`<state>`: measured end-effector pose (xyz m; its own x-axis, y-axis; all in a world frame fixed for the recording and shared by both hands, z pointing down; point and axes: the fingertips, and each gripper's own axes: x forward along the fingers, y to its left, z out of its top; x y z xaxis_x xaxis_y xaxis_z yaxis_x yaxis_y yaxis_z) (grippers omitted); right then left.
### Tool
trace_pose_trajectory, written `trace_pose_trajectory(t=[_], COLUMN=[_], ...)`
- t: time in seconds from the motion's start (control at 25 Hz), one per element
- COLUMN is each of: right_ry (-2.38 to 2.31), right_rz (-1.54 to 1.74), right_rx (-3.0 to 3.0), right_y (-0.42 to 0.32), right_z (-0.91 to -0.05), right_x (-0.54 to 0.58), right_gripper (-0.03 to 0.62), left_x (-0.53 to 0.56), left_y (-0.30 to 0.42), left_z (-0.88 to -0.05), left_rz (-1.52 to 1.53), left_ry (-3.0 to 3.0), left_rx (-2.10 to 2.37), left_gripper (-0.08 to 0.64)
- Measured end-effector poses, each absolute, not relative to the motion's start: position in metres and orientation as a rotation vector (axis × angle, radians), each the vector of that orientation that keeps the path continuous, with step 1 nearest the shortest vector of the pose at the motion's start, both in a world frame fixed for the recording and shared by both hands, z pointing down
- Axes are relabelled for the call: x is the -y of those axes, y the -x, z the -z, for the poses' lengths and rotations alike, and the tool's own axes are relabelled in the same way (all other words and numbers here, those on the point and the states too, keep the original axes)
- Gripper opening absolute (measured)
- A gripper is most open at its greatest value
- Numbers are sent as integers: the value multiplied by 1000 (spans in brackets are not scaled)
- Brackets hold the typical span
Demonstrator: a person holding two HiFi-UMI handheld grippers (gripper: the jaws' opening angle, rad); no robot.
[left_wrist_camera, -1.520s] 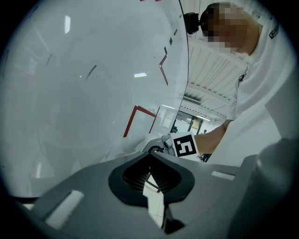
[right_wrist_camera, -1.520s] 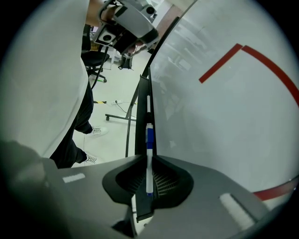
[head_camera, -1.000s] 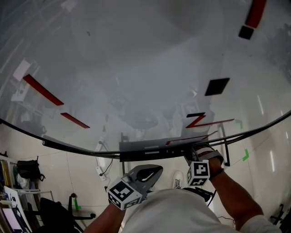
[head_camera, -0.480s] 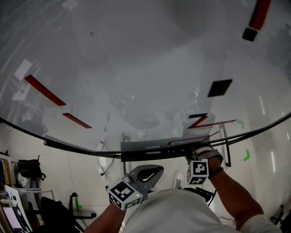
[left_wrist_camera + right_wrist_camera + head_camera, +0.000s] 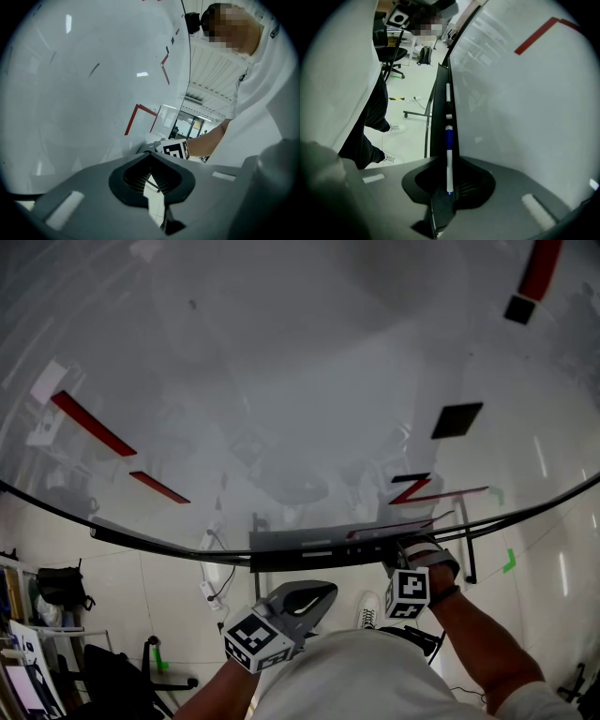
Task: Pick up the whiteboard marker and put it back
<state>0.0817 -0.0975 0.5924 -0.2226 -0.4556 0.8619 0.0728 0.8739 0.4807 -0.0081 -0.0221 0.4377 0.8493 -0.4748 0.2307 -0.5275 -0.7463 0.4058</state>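
1. Your right tool (image 5: 449, 186) is clamped on the whiteboard marker (image 5: 449, 157), which lies lengthwise along the tray (image 5: 438, 126), apparently lined up for lifting.
2. Your left tool (image 5: 151, 174), jaws together and empty, hangs near your body, out of the way.

**Head view:** taken from above the person, facing steeply down the whiteboard (image 5: 300, 381) to its tray (image 5: 300, 545) and the floor (image 5: 169, 596). Both tools sit near at the lower edge.

**Left gripper view:** rides the left tool (image 5: 314, 594), close to the board, and faces along it toward the right tool (image 5: 161, 146).

**Right gripper view:** rides the right tool, hard against the tray, sighting along the whiteboard marker (image 5: 449, 154) that its jaws clasp.

All three views share the board. The head and right gripper views share the tray.
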Motion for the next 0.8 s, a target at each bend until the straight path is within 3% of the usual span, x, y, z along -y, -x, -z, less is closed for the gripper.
trace_pose_trajectory(t=[0.44,0.52,0.6,0.8], right_ry=[-352,-368,-383,-453], right_rz=[468,465,443,265], right_rx=[1776,1789,1819,1981], right_y=[-84,-82,-79,-71], right_z=[-579,-574,-570,-548], right_x=[95,94,90,77], right_gripper=[64,53,2,2], left_x=[25,24,22,23], left_y=[9,8,8,7], left_z=[-441,-444,-444,-442], left_rz=[-176,-186,-185,-183], left_ry=[-2558,-2556,-2554,-2557], left_rx=[755,755,749,749], left_gripper=[17,17,17,17])
